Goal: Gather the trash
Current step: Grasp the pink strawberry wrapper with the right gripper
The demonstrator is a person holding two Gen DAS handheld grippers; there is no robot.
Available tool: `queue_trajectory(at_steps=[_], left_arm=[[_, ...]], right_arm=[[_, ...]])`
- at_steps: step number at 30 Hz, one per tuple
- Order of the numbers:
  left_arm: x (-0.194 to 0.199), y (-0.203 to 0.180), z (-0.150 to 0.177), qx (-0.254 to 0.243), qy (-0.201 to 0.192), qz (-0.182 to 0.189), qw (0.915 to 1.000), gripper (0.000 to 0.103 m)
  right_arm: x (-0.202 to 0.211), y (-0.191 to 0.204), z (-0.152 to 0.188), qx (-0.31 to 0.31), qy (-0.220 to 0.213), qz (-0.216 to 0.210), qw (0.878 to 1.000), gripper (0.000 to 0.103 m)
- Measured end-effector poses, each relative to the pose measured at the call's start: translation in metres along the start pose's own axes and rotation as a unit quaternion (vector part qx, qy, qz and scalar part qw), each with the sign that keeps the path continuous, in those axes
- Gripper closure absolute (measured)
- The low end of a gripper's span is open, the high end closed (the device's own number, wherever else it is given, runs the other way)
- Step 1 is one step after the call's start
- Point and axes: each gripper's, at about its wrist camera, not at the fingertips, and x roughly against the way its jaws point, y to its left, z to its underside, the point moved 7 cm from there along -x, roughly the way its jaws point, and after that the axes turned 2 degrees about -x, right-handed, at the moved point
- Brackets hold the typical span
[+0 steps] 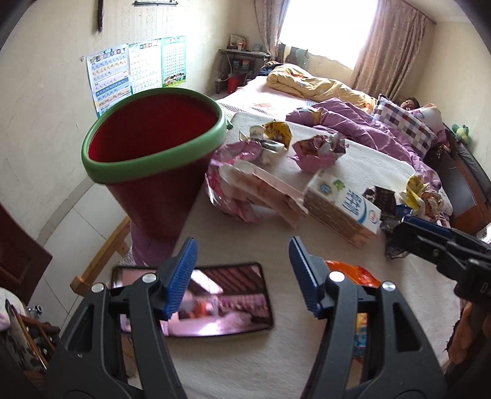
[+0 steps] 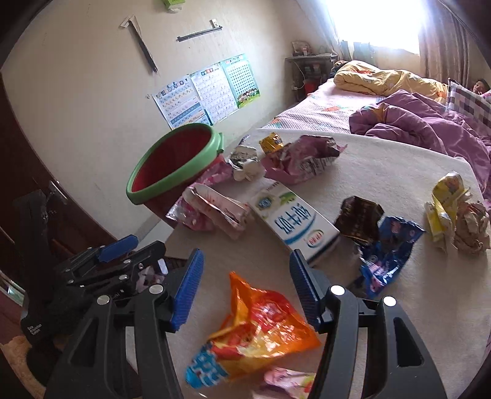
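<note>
Though crumpled, orange wrapper (image 2: 260, 328) glossy

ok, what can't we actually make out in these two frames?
- Red bin: its bottom is in shadow in both wrist views, so any contents are unknown.
- Tablet: left wrist view, partly behind the left gripper, picture blurred.
- Orange wrapper: right wrist view, print blurred.
- Pink wrapper: cut off by the bottom edge.

Daylit room, window blown out

My curtained bright window (image 2: 377, 21) glares white; fisheye bends and darkens corners, and the crinkled orange snack wrapper (image 2: 257, 331) blurs.
</note>
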Motion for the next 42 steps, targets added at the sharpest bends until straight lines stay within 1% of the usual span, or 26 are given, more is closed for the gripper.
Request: queue_trajectory(at_steps=[3, 8, 11, 15, 17, 20, 22, 23, 24, 25, 28, 34, 35, 36, 38, 41, 42], left_arm=[[0.007, -0.011, 0.011, 0.006, 0.003, -0.009, 0.9999, 0.043], [0.017, -0.019, 0.027, 0.004, 0.011, -0.035, 0.9993, 0.042], [0.02, -0.017, 0.033, 0.013, 0.016, -0.047, 0.9987, 0.042], [0.027, -0.013, 0.038, 0.022, 0.017, -0.06, 0.9978, 0.042], [0.03, -0.013, 0.039, 0.027, 0.016, -0.059, 0.9978, 0.042], [0.032, -0.016, 0.038, 0.028, 0.014, -0.056, 0.998, 0.042], [0.029, -0.019, 0.039, 0.027, 0.019, -0.055, 0.9979, 0.042], [0.028, -0.02, 0.039, 0.027, 0.022, -0.055, 0.9979, 0.042], [0.027, -0.021, 0.039, 0.026, 0.024, -0.055, 0.9979, 0.042], [0.027, -0.023, 0.039, 0.024, 0.024, -0.055, 0.9979, 0.042], [0.029, -0.028, 0.035, 0.016, 0.02, -0.056, 0.9981, 0.042], [0.024, -0.042, 0.028, 0.006, 0.025, -0.047, 0.9986, 0.041], [0.023, -0.046, 0.027, 0.002, 0.025, -0.045, 0.9987, 0.041], [0.021, -0.05, 0.026, -0.002, 0.025, -0.044, 0.9987, 0.041], [0.02, -0.055, 0.024, -0.006, 0.026, -0.04, 0.9989, 0.041], [0.019, -0.065, 0.02, -0.015, 0.028, -0.033, 0.999, 0.04], [0.019, -0.067, 0.019, -0.017, 0.028, -0.031, 0.999, 0.04]], right_arm=[[0.009, -0.017, 0.015, 0.003, 0.01, 0.002, 1.0, 0.046], [0.014, -0.042, 0.035, -0.015, 0.022, -0.004, 1.0, 0.046], [0.012, -0.048, 0.042, -0.018, 0.032, -0.009, 0.999, 0.046], [0.012, -0.047, 0.043, -0.006, 0.038, -0.02, 0.999, 0.046], [0.012, -0.045, 0.042, 0.0, 0.042, -0.029, 0.999, 0.045], [0.01, -0.039, 0.044, 0.009, 0.062, -0.05, 0.997, 0.041], [0.008, -0.034, 0.048, 0.017, 0.072, -0.062, 0.995, 0.039], [0.005, -0.033, 0.051, 0.023, 0.08, -0.063, 0.995, 0.034], [0.002, -0.033, 0.056, 0.03, 0.093, -0.058, 0.994, 0.033], [0.002, -0.034, 0.059, 0.03, 0.1, -0.055, 0.993, 0.033], [0.007, -0.04, 0.067, 0.019, 0.113, -0.073, 0.991, 0.033], [0.007, -0.045, 0.088, 0.045, 0.15, -0.076, 0.985, 0.033], [0.006, -0.045, 0.092, 0.046, 0.156, -0.079, 0.984, 0.036], [0.006, -0.046, 0.097, 0.047, 0.162, -0.082, 0.982, 0.046], [0.005, -0.044, 0.103, 0.045, 0.168, -0.098, 0.98, 0.057], [0.007, -0.042, 0.104, 0.051, 0.164, -0.101, 0.98, 0.06], [0.01, -0.043, 0.1, 0.051, 0.156, -0.101, 0.981, 0.062]])
